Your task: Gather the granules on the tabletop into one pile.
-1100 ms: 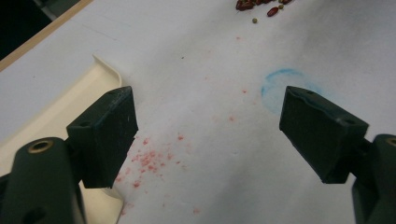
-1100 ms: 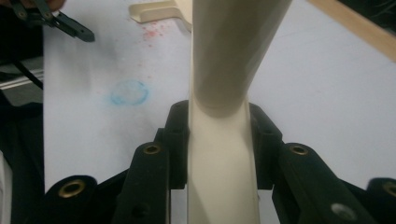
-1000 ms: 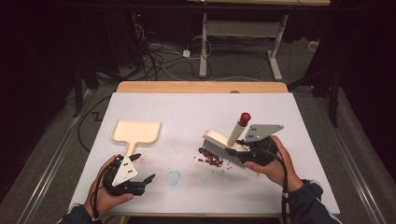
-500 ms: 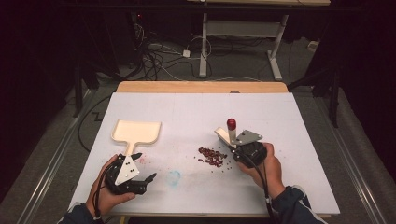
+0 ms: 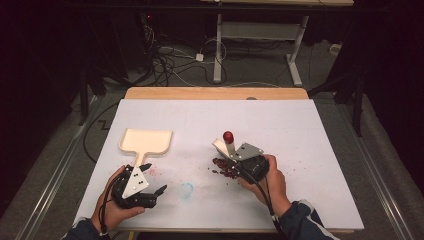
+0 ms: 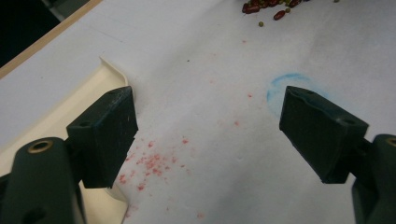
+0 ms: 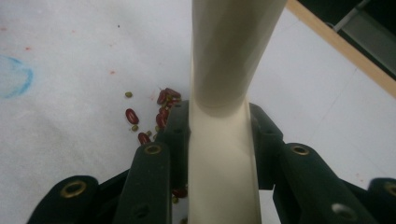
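The brush (image 5: 226,145) is cream, with a round handle tipped by a red cap (image 5: 228,135); in the right gripper view the handle (image 7: 224,116) runs up the middle of the picture between the two jaws. The right gripper (image 5: 239,161) is clamped on that handle and holds the brush tilted over the right half of the bench (image 5: 310,150), its lower end at a small heap of beans (image 5: 224,168). The beans are dark red, with a few small green ones among them (image 7: 129,94), and lie loose on the white bench top just left of the gripper. Well apart to the left lies a cream dustpan (image 5: 146,142), flat, its tray holding nothing. The left gripper (image 5: 156,178) rests just beside the dustpan's handle, jaws spread wide with nothing between them. Pink specks (image 6: 152,162) and a faint blue ring (image 5: 186,189) mark the bench between the two grippers.
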Action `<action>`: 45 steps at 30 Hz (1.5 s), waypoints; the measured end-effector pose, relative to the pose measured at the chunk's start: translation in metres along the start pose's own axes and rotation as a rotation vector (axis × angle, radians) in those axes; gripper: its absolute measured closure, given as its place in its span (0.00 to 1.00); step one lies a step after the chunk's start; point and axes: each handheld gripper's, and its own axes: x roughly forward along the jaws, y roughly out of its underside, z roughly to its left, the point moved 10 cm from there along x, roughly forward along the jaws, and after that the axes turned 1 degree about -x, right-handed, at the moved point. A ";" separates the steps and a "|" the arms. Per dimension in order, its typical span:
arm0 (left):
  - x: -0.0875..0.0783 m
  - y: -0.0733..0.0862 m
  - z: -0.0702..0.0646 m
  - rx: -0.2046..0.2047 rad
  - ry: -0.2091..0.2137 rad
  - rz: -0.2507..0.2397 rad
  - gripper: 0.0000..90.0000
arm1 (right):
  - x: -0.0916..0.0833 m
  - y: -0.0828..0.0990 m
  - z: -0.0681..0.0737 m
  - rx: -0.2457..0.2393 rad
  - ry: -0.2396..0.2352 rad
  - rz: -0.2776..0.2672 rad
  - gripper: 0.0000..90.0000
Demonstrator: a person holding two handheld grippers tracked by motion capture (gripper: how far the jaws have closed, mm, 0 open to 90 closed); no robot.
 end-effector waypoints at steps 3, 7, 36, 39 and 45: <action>-0.001 0.000 0.001 -0.003 -0.004 -0.003 0.20 | -0.010 -0.003 -0.009 0.009 0.016 -0.034 0.75; -0.001 0.000 0.001 -0.008 -0.004 -0.005 0.20 | -0.031 -0.001 -0.015 0.016 0.008 -0.060 0.75; -0.004 0.002 0.008 -0.024 -0.005 -0.008 0.20 | -0.010 0.011 0.019 -0.324 -0.667 -0.131 0.75; -0.003 0.001 0.006 -0.030 0.008 -0.007 0.20 | -0.002 0.005 0.015 -0.293 -0.646 -0.145 0.75; -0.001 -0.004 -0.004 -0.008 0.036 -0.010 0.20 | 0.001 -0.003 0.008 -0.276 -0.587 -0.177 0.75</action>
